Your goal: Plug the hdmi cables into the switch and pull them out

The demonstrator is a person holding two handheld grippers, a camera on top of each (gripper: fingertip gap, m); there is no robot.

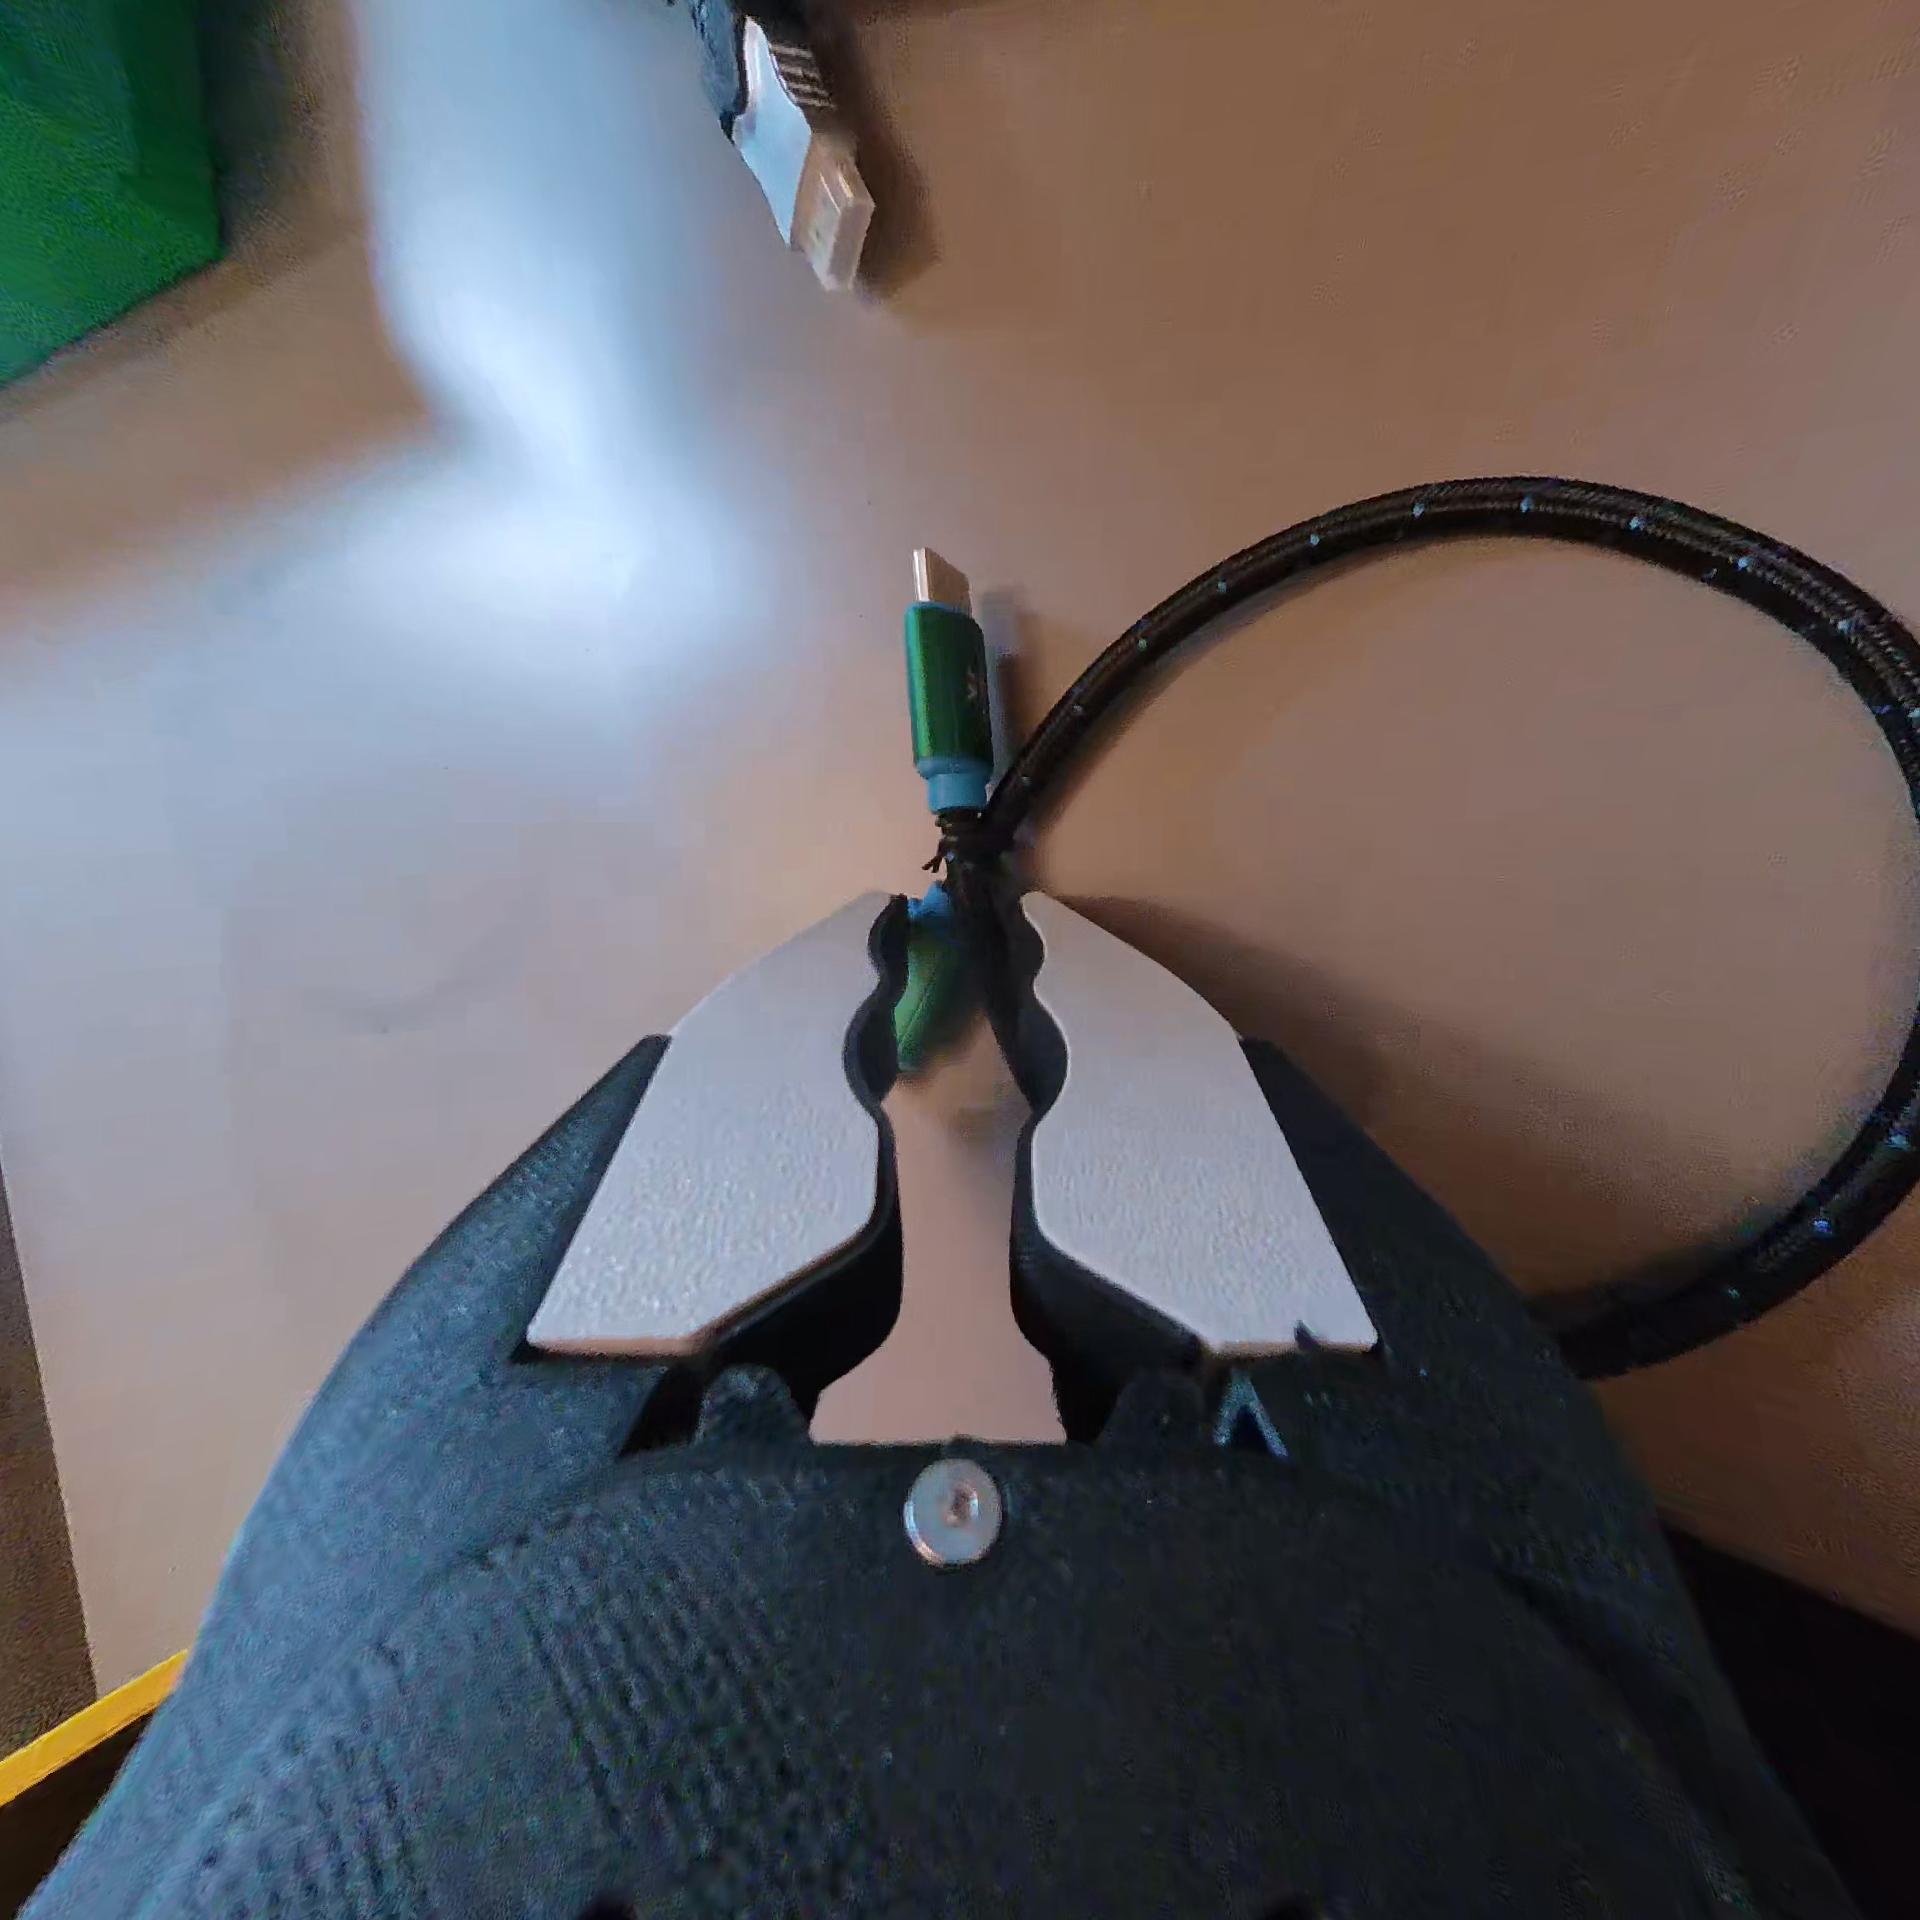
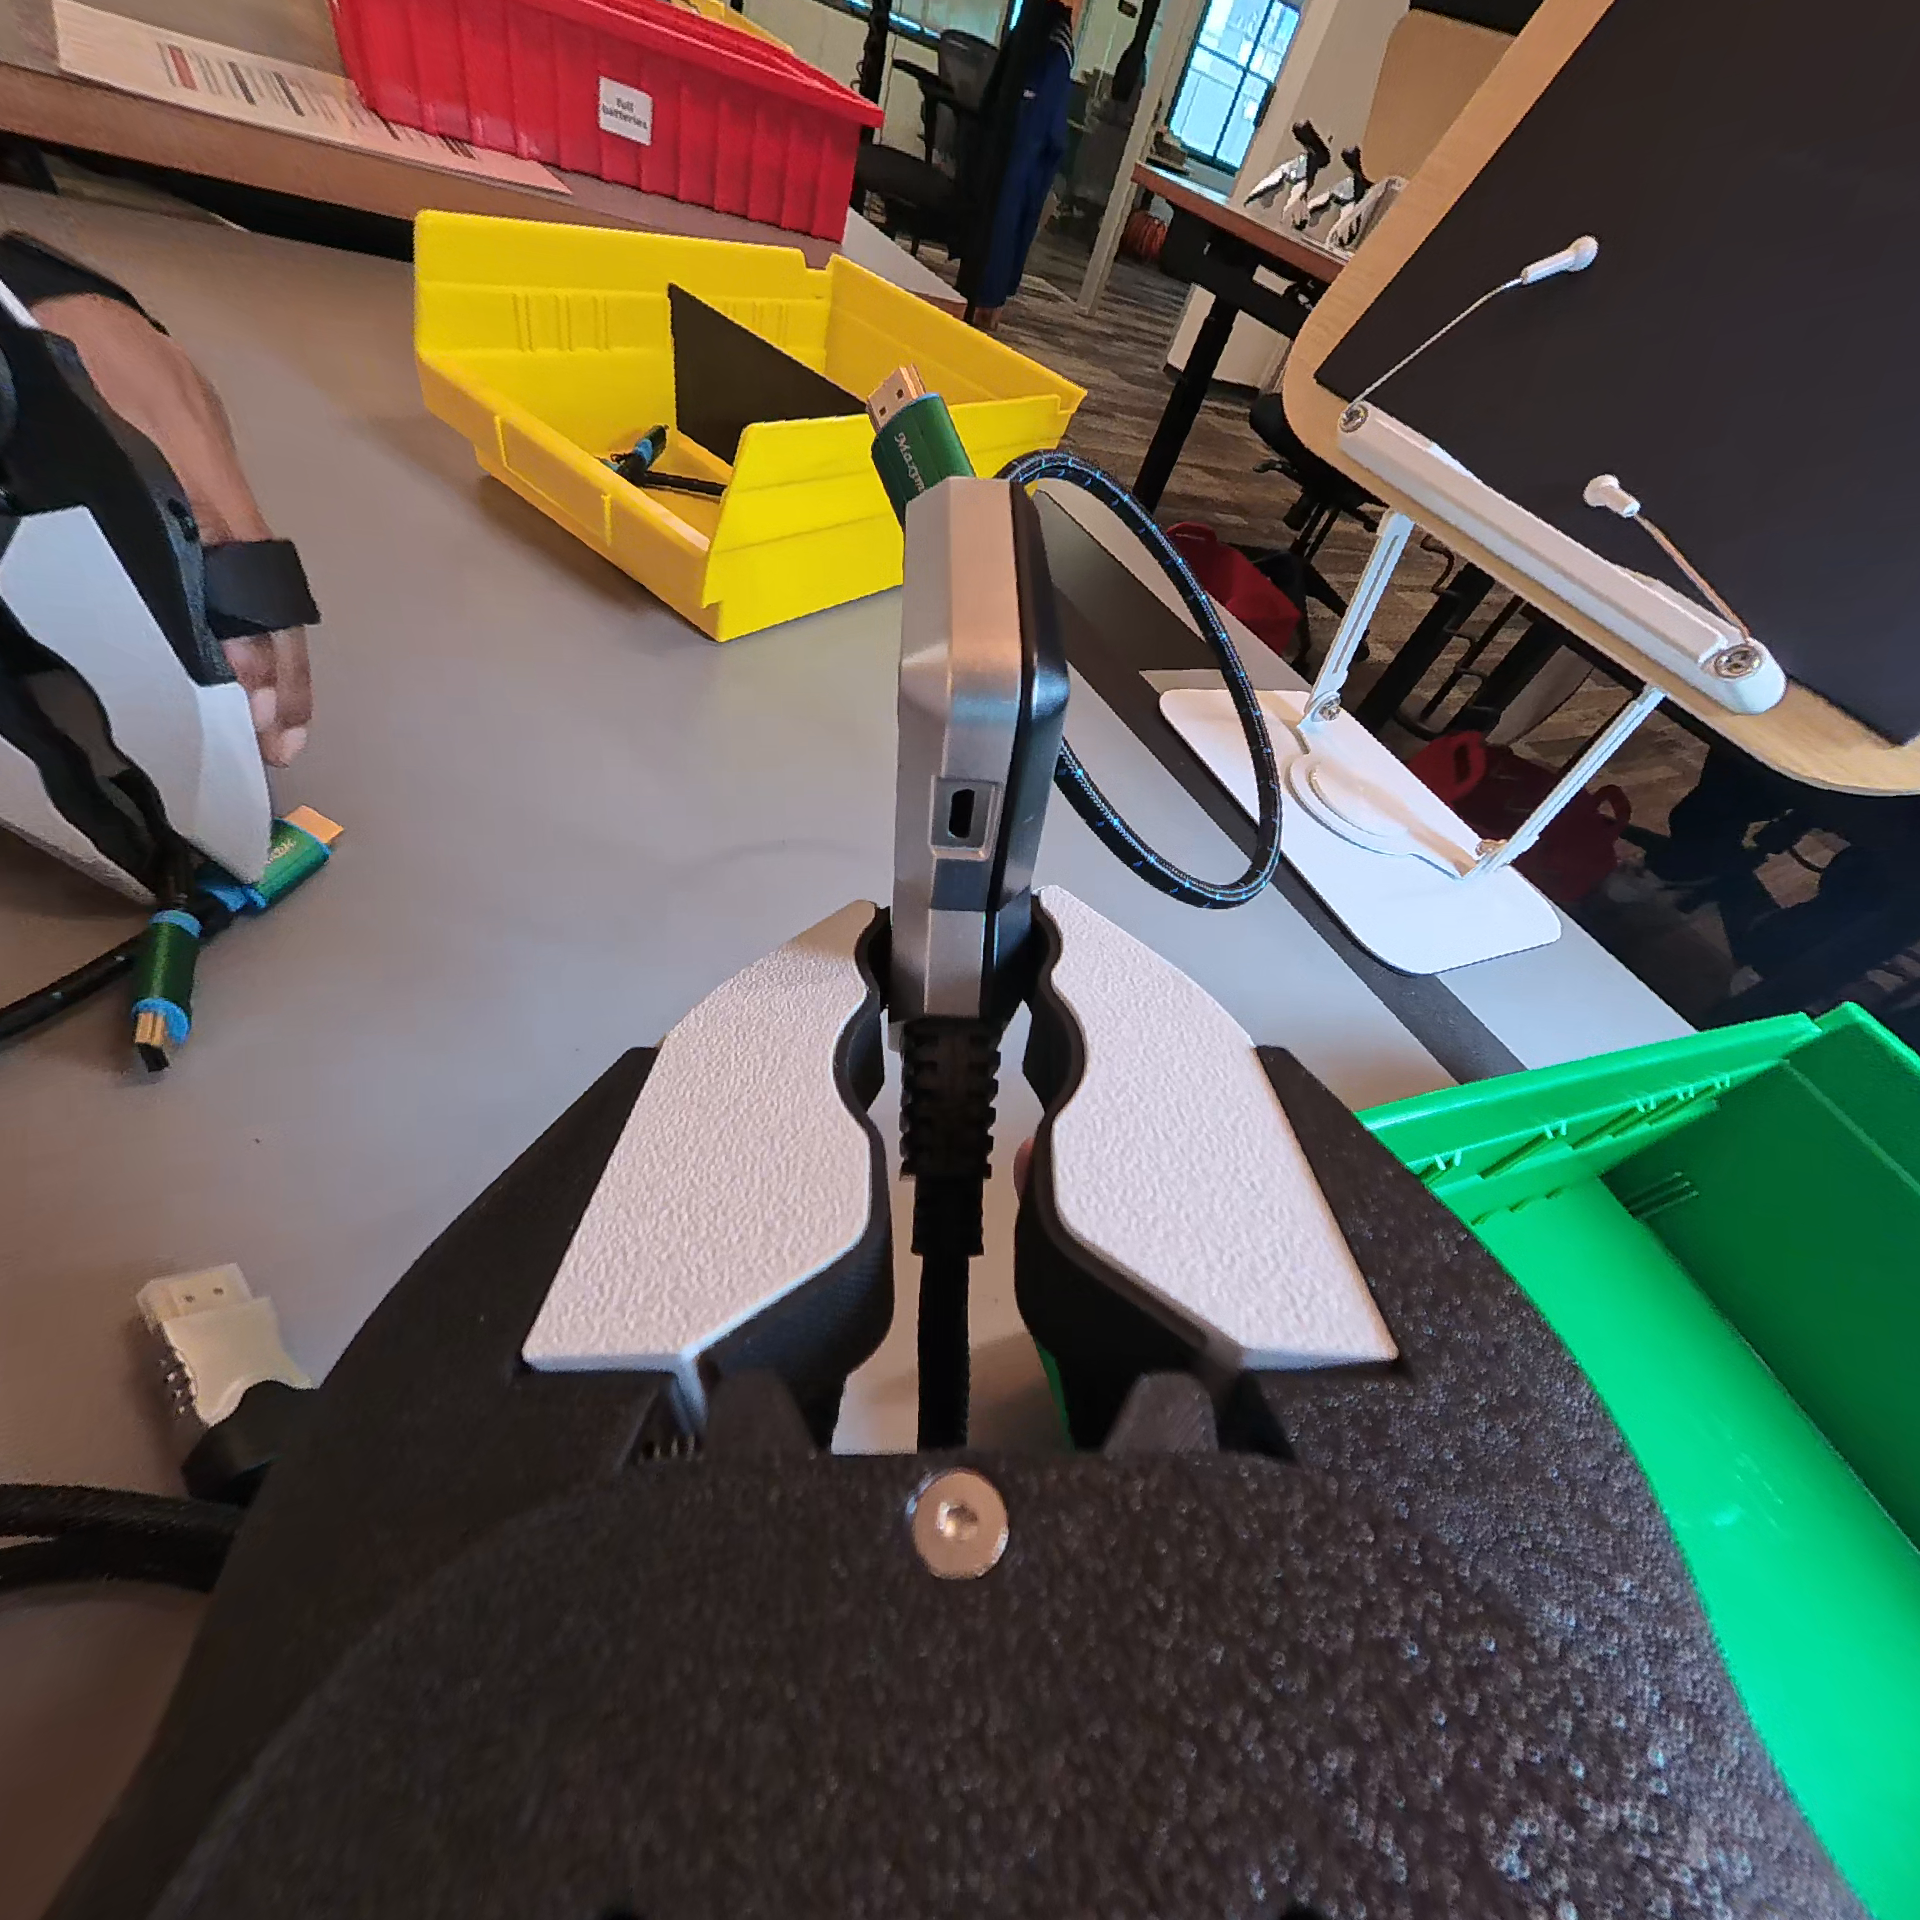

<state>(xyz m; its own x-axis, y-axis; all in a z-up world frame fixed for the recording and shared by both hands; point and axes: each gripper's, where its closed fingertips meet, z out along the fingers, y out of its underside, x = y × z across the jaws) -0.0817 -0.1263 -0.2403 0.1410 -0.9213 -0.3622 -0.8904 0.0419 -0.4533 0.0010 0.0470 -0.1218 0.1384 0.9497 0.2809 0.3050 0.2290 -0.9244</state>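
Observation:
In the left wrist view my left gripper (image 1: 956,920) points down at the table and is shut on a green HDMI plug (image 1: 920,1003). A second green plug (image 1: 948,691) lies just beyond it, with black braided cable (image 1: 1621,499) looping to the right. In the right wrist view my right gripper (image 2: 961,935) is shut on the silver-and-black switch (image 2: 971,717) and holds it upright above the table. A green plug (image 2: 920,447) with a bare gold tip shows behind the switch's top. The left gripper (image 2: 244,847) shows at the far left, on its plug (image 2: 296,847).
A yellow bin (image 2: 582,384) stands on the grey table behind, a red bin (image 2: 665,94) beyond it, a green bin (image 2: 1683,1247) at my right. A white stand base (image 2: 1382,873) sits near the table's right edge. A silver plug (image 2: 213,1340) lies at front left. The tips of one gripper are about 25 cm away from the tips of the other.

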